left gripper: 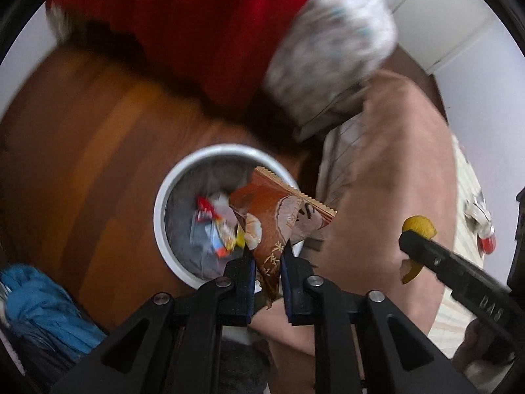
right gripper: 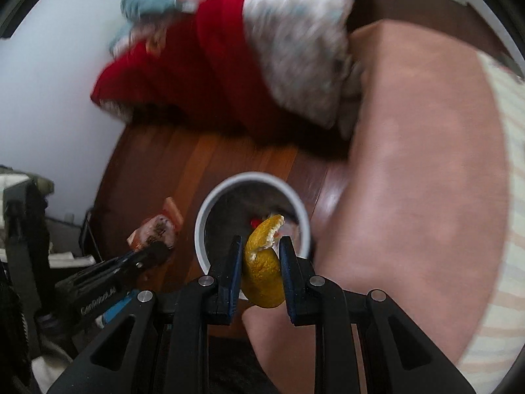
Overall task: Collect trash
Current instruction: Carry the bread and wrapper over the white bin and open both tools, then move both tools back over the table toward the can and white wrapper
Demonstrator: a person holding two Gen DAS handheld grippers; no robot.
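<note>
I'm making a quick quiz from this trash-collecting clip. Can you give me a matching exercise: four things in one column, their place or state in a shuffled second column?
Things:
1. wrapper
2. peel
3. bin
4. mop

Places or states:
A. on the wood floor, trash already inside
B. gripped in the right claw
C. blue, at the lower left edge of the left wrist view
D. gripped in the left claw, over the bin

Pairs: 1-D, 2-B, 3-A, 4-C
</note>
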